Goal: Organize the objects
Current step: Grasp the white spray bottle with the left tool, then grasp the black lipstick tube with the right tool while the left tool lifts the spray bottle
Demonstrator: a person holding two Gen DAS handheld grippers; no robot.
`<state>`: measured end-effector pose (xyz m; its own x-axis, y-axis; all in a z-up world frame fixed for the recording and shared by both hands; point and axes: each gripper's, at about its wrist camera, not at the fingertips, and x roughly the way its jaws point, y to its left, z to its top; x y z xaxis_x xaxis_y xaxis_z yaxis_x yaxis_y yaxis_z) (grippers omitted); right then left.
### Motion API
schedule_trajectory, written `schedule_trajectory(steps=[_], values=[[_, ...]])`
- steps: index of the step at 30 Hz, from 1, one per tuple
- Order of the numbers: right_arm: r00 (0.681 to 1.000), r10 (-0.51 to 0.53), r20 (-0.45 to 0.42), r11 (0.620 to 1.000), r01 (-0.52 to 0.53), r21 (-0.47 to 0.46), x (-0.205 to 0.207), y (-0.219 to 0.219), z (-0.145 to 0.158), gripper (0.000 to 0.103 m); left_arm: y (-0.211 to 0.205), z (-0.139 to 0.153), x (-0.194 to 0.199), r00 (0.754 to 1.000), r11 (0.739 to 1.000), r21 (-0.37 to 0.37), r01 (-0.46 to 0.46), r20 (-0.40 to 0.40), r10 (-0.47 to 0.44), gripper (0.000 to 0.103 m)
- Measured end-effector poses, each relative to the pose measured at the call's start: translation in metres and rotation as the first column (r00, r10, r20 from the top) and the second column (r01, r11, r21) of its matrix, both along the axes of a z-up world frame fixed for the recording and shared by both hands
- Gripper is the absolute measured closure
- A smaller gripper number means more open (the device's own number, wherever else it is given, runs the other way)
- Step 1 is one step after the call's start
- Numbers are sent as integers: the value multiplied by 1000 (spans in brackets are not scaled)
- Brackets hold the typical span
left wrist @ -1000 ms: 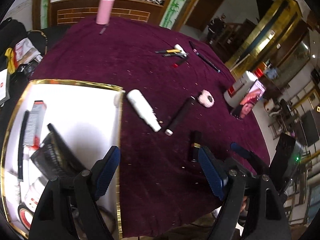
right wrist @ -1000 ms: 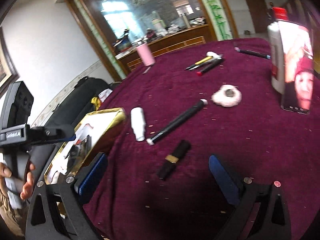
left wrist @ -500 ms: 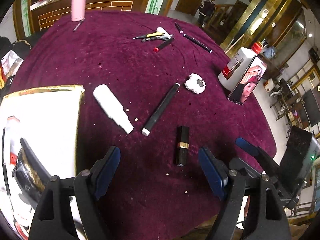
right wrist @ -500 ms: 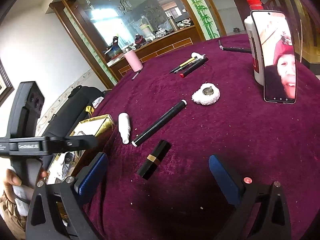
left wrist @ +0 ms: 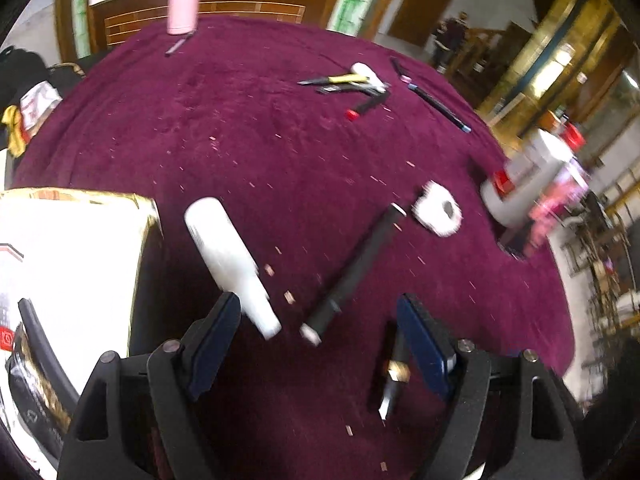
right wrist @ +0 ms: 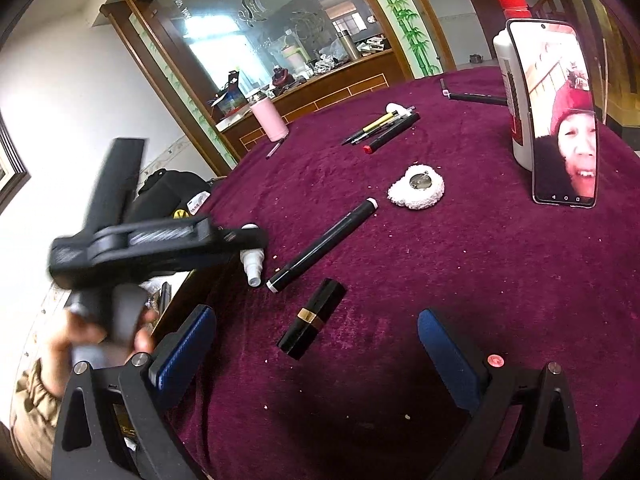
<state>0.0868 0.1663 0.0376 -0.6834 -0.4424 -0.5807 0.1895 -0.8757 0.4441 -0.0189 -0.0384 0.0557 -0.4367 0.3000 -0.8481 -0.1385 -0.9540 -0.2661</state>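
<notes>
On the maroon cloth lie a white spray bottle [left wrist: 228, 256], a long black tube [left wrist: 356, 272], a black lipstick with a gold band [left wrist: 394, 372] and a white puff [left wrist: 438, 210]. My left gripper [left wrist: 320, 328] is open and empty, low over the cloth; the bottle's nozzle lies beside its left finger and the lipstick beside its right finger. My right gripper [right wrist: 316, 348] is open and empty, with the lipstick [right wrist: 314, 318] between its fingers. The bottle [right wrist: 253, 258], the tube [right wrist: 324, 244] and the puff [right wrist: 416, 188] lie beyond. The left gripper's body crosses the right wrist view at the left.
A gold-edged white box [left wrist: 68, 276] holding combs stands at the left. A phone [right wrist: 560, 116] leans on a white bottle [right wrist: 508, 80] at the right. Pens [left wrist: 352, 84] and a pink flask [left wrist: 184, 0] lie at the far side.
My left gripper has moved forward and down toward the white bottle and the tube, with motion blur. My right gripper has moved closer to the lipstick. Both stay open.
</notes>
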Motion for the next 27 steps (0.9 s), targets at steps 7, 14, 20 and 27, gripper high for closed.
schedule_trajectory(steps=[7,14,20,27], values=[[1000,-6,-3,1000,6,5,2,1,1,0,-1,-26,-36,995,991,-105,-89,35,93,24],[1000,-15,18,1000,15,2,-1,3,-3,0,2,-32,-54,993,979,-170,-109,15,113,52],[1000,-9,29,1000,9,3,-3,-1,-6,0,-1,-32,-51,996,978,-194,-78,26,84,74],[999,23,38,997,-26,74,-9,-20,-10,6,15,-37,-16,997,991,-134,27,77,-17,74]])
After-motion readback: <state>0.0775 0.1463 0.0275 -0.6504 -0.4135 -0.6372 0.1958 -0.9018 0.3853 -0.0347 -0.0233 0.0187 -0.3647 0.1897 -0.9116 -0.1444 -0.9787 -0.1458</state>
